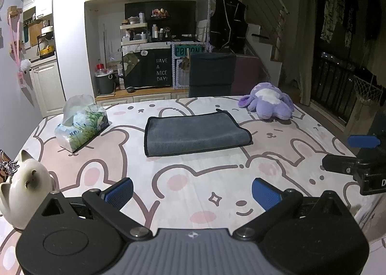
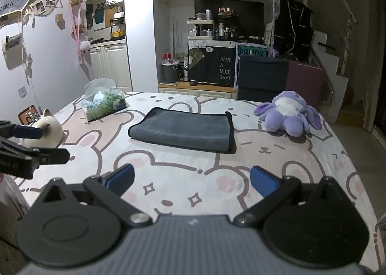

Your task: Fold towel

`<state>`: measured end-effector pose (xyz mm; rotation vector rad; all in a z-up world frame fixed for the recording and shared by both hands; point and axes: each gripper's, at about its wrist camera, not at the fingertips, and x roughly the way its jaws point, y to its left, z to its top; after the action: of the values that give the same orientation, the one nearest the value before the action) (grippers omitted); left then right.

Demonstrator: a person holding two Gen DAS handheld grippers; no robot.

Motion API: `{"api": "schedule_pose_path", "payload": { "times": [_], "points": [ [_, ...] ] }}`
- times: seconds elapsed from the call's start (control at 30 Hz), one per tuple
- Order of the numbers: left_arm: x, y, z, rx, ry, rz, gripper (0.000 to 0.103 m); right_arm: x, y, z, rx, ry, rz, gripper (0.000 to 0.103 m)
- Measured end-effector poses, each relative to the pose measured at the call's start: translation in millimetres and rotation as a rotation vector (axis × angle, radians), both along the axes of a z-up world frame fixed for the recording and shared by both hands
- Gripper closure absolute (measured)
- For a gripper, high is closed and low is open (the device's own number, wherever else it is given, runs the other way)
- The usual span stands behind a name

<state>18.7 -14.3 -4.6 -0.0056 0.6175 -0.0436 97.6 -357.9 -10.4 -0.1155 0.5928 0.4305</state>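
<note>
A dark grey towel [image 1: 196,133] with black edging lies folded flat in the middle of the table; it also shows in the right wrist view [image 2: 184,130]. My left gripper [image 1: 192,192] is open and empty, held above the near part of the table, well short of the towel. My right gripper [image 2: 191,182] is open and empty too, also short of the towel. The right gripper's side shows at the right edge of the left wrist view [image 1: 359,154]. The left gripper's side shows at the left edge of the right wrist view [image 2: 31,144].
The table has a pink bear-print cloth [image 1: 193,178]. A tissue pack [image 1: 80,124] sits at the back left, a purple plush toy [image 1: 269,101] at the back right, a white cat figurine [image 1: 23,186] at the near left. A dark chair [image 1: 212,74] stands behind the table.
</note>
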Motion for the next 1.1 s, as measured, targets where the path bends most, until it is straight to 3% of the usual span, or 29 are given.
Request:
{"api": "schedule_pose_path", "payload": {
  "times": [1.1],
  "points": [
    [0.2, 0.1, 0.5, 0.000, 0.000, -0.001, 0.000, -0.2, 0.4, -1.1, 0.000, 0.009, -0.001, 0.000]
  ]
}}
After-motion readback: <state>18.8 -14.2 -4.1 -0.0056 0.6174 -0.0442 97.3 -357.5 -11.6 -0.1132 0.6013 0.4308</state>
